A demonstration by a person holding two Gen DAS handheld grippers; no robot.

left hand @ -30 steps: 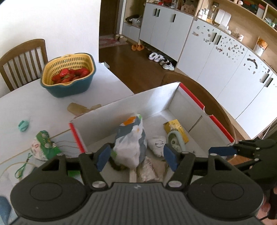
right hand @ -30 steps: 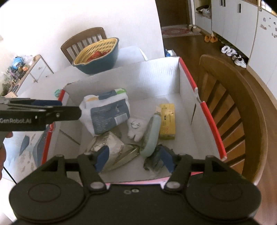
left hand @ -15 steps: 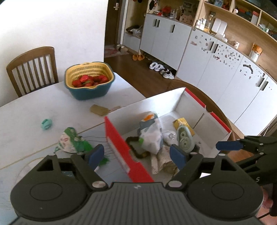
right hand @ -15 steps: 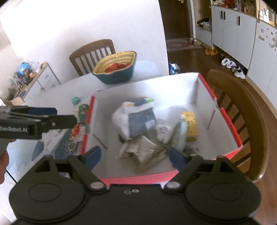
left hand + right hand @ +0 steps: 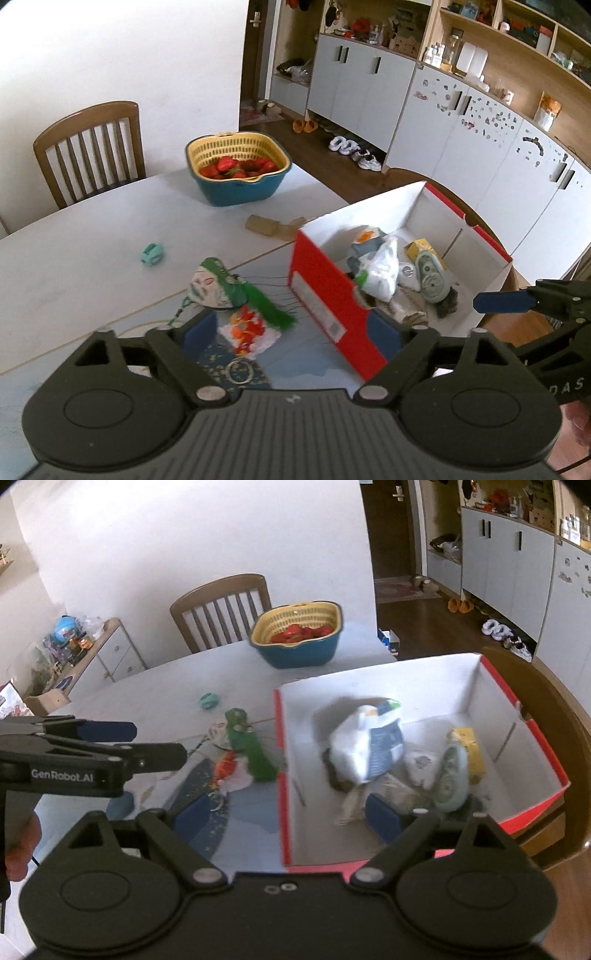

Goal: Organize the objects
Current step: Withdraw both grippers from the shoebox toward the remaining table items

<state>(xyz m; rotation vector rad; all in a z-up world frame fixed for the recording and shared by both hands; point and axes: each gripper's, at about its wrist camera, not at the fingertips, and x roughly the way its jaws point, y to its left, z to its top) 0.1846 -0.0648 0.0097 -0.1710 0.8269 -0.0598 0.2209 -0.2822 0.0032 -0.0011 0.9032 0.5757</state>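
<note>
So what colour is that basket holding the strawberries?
The basket is yellow inside, sitting in a teal outer bowl; the left wrist view shows it best.

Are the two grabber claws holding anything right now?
No. The left gripper and right gripper are both empty, their jaws opening, pads touching nothing, beside the red box.

We see home dining area: wooden chair (image 5: 88, 147) beyond counter (image 5: 74, 251), strawberry basket (image 5: 238, 168) ahead of tool, shoes (image 5: 354, 151) on wood floor, white cabinets (image 5: 461, 129) and cluttered shelves (image 5: 498, 33) behind.
</note>
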